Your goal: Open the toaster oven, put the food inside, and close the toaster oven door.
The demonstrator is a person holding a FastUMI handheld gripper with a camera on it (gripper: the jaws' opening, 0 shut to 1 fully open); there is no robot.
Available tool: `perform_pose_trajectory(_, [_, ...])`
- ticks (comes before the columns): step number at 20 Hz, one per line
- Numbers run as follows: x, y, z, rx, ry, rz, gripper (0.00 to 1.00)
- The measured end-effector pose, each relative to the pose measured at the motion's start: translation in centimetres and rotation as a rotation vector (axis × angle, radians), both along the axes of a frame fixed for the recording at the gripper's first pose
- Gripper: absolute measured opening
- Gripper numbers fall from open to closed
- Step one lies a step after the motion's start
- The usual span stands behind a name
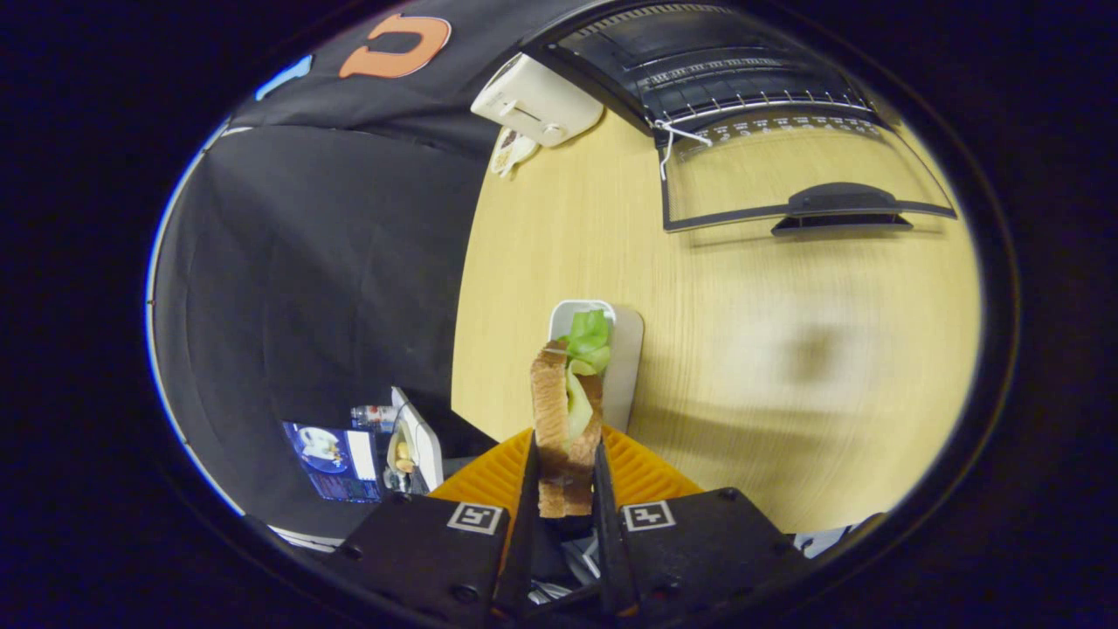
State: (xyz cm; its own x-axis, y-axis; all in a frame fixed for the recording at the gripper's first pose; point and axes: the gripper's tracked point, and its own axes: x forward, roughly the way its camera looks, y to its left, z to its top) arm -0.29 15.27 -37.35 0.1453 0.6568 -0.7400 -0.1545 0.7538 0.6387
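Note:
My gripper (565, 476) is shut on a sandwich (563, 411) of two brown bread slices with green lettuce sticking out. The sandwich stands on edge between my two orange fingers (489, 476), lifted above the wooden table (786, 367). Just beyond it lies a small white plate (624, 367). Farther ahead the toaster oven (699, 61) stands with its glass door (786, 170) folded down flat onto the table, the black handle (838, 205) facing me. The wire rack (751, 100) shows inside the dark cavity.
A white toaster (537, 100) sits at the table's far corner, left of the oven, with a small item (511, 153) beside it. Off the table's left edge, lower down, are a screen (336, 454), a bottle (374, 417) and a white object (415, 441). Black cloth walls the left.

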Motion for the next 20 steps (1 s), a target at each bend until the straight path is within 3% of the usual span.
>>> perform_pose_trajectory(5, [0.7,-1.7,7.2,0.14,-0.011,-0.082,0.33])
perform_pose_trajectory(10, [5.2,-6.3,13.2,0.236,-0.118,-0.225,0.32])
perform_pose_trajectory(20, [18.8,-12.4,9.5,0.345,-0.194,-0.557,0.32])
